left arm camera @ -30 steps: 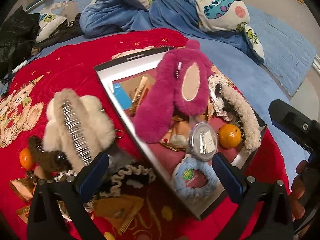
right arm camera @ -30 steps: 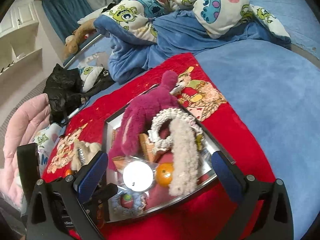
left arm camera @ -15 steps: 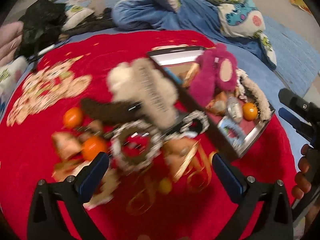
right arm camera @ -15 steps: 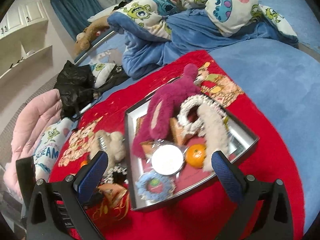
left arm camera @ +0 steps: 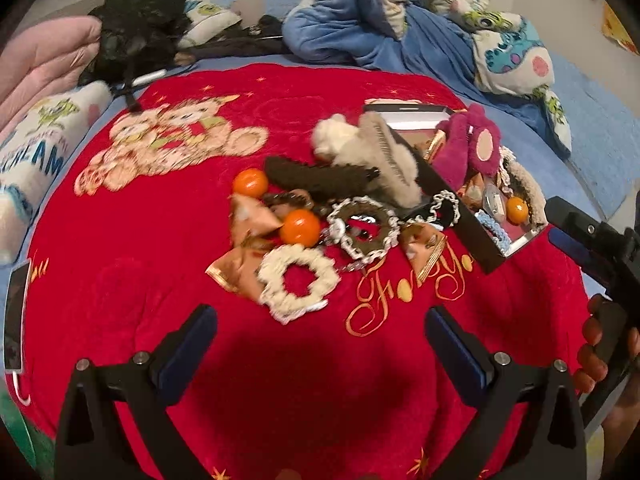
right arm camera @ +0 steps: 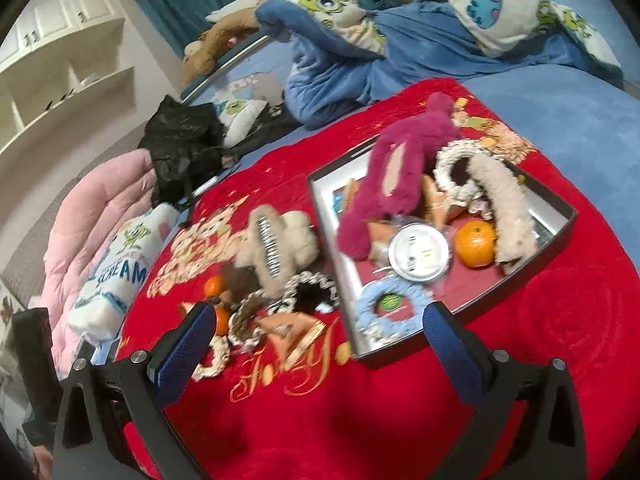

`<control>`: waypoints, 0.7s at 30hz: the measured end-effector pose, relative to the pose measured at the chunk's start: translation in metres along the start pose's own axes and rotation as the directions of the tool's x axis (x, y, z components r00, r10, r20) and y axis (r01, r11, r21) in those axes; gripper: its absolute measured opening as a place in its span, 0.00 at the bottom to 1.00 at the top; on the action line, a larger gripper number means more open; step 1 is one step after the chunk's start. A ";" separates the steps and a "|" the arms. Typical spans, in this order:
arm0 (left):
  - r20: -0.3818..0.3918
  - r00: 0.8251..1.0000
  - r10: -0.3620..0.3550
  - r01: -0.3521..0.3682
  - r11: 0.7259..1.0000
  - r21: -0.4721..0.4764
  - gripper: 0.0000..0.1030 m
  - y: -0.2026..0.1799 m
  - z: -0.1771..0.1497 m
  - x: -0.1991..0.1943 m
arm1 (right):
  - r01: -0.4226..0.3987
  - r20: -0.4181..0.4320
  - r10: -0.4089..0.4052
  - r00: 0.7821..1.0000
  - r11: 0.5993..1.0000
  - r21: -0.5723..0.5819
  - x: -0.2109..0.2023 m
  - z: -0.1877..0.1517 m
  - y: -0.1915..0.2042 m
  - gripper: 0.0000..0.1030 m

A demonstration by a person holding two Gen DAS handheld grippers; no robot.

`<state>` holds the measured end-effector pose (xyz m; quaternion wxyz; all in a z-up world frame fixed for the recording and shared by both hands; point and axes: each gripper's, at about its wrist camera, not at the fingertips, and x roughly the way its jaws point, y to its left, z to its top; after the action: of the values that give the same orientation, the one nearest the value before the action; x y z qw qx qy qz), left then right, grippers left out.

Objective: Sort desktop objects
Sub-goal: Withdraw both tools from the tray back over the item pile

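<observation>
So we've got one big red blanket (left arm camera: pixel 160 272) spread on the bed, and everything sits on it. One dark tray (right arm camera: pixel 560 220) lies on the right part of the blanket, pretty stuffed: one magenta plush clip (right arm camera: pixel 384 184), one long cream fuzzy clip (right arm camera: pixel 504 208), one white lacy scrunchie (right arm camera: pixel 448 164), one round silver tin (right arm camera: pixel 418 250), one tangerine (right arm camera: pixel 476 244) just beside the tin and one light blue scrunchie (right arm camera: pixel 384 312) at the near end.

Left of the tray there's a loose pile: one beige fluffy claw clip (left arm camera: pixel 384 156) leaning against the tray's edge, one dark brown fuzzy clip (left arm camera: pixel 316 180) beside it, two tangerines (left arm camera: pixel 250 182), three scrunchies that we can count (cream (left arm camera: pixel 298 282), brown with white trim (left arm camera: pixel 362 230), black with white trim (left arm camera: pixel 446 210)), plus a few gold-brown wrapped packets, too blurry to count.

Both claws are spread wide and holding nothing: the left claw (left arm camera: pixel 320 344) hangs over bare red blanket just short of the pile, the right claw (right arm camera: pixel 316 338) hangs near the tray's near corner.
</observation>
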<state>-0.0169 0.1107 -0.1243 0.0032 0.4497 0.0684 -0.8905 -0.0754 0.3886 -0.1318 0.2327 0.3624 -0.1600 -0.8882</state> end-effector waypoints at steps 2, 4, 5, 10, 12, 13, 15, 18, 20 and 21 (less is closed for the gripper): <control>0.002 1.000 0.008 -0.008 1.000 -0.018 1.00 0.005 -0.003 -0.003 | -0.009 -0.009 0.009 1.000 1.000 -0.010 0.001 -0.001 0.007 1.00; 0.003 1.000 0.019 -0.019 0.999 -0.028 1.00 0.010 -0.005 -0.005 | -0.019 -0.016 0.019 1.000 1.000 -0.020 0.001 -0.003 0.014 1.00; 0.004 1.000 0.024 -0.023 0.999 -0.032 1.00 0.011 -0.005 -0.006 | -0.021 -0.020 0.021 1.000 0.999 -0.026 0.001 -0.004 0.017 1.00; 0.016 0.999 0.031 -0.030 0.998 -0.054 1.00 0.020 -0.005 -0.012 | -0.027 -0.047 0.024 0.999 0.998 -0.059 0.005 -0.010 0.033 1.00; 0.014 0.999 0.029 -0.028 0.998 -0.059 1.00 0.023 -0.006 -0.012 | -0.037 -0.059 0.033 0.998 0.998 -0.059 0.006 -0.013 0.038 1.00; 0.011 0.999 0.032 -0.031 0.998 -0.056 1.00 0.024 -0.006 -0.011 | -0.035 -0.064 0.031 0.997 0.998 -0.054 0.007 -0.015 0.040 1.00; 0.009 0.999 0.040 -0.039 0.998 -0.047 1.00 0.027 -0.008 -0.010 | -0.008 -0.069 0.006 0.998 0.999 -0.034 0.008 -0.019 0.043 1.00; -0.002 0.999 0.038 -0.038 0.998 -0.049 1.00 0.034 -0.010 -0.008 | -0.020 -0.100 0.019 0.995 1.000 -0.004 0.015 -0.026 0.049 1.00; -0.009 1.000 0.026 -0.026 0.998 -0.056 1.00 0.040 -0.011 -0.006 | -0.016 -0.115 0.015 0.993 1.000 -0.012 0.017 -0.031 0.055 1.00; -0.011 1.000 0.026 -0.027 0.998 -0.058 1.00 0.042 -0.011 -0.006 | -0.011 -0.116 0.009 0.993 1.000 -0.021 0.018 -0.033 0.057 1.00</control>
<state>-0.0018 0.0705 -0.1312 0.0277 0.4551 0.0881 -0.8856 -0.0457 0.3274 -0.1389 0.2500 0.4098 -0.1384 -0.8662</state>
